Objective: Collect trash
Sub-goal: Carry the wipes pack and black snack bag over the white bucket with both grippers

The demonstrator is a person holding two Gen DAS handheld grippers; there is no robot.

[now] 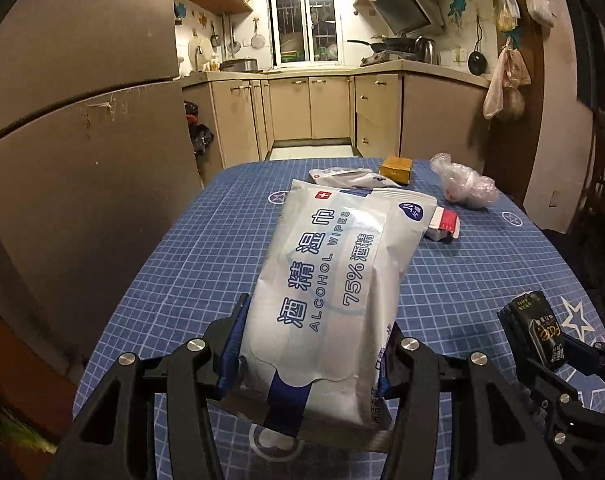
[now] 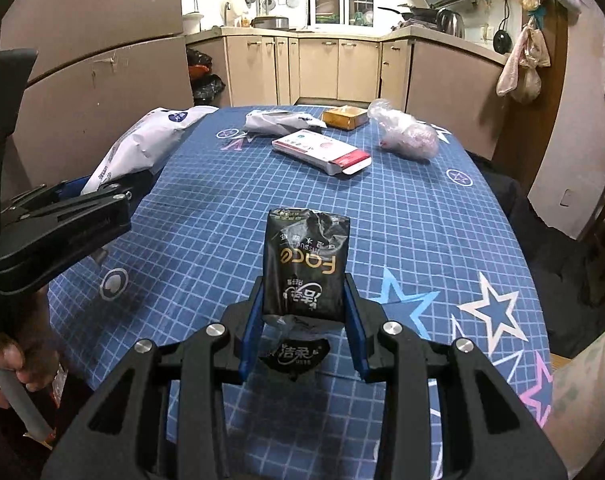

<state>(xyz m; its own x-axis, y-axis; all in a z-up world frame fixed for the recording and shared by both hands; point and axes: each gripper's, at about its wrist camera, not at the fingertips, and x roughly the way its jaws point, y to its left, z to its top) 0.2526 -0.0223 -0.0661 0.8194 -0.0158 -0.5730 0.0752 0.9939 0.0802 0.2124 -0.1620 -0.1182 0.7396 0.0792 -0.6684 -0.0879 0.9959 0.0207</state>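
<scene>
My left gripper (image 1: 312, 344) is shut on a white alcohol wipes pack (image 1: 334, 276) and holds it above the blue checked tablecloth (image 1: 198, 248). The pack also shows at the left of the right wrist view (image 2: 142, 140). My right gripper (image 2: 304, 312) is shut on a black tissue packet (image 2: 306, 264) above the table's near end. That packet shows at the right of the left wrist view (image 1: 542, 332). On the table lie a red-and-white carton (image 2: 322, 152), a crumpled white wrapper (image 2: 278, 122), a yellow-brown box (image 2: 344, 116) and a clear plastic bag (image 2: 408, 134).
A brown fridge (image 1: 82, 100) stands close on the left. Kitchen cabinets (image 1: 314, 108) and a counter are beyond the table's far end. Bags hang on the wooden post (image 1: 506, 88) at the right. Black bags (image 2: 204, 76) sit on the floor by the fridge.
</scene>
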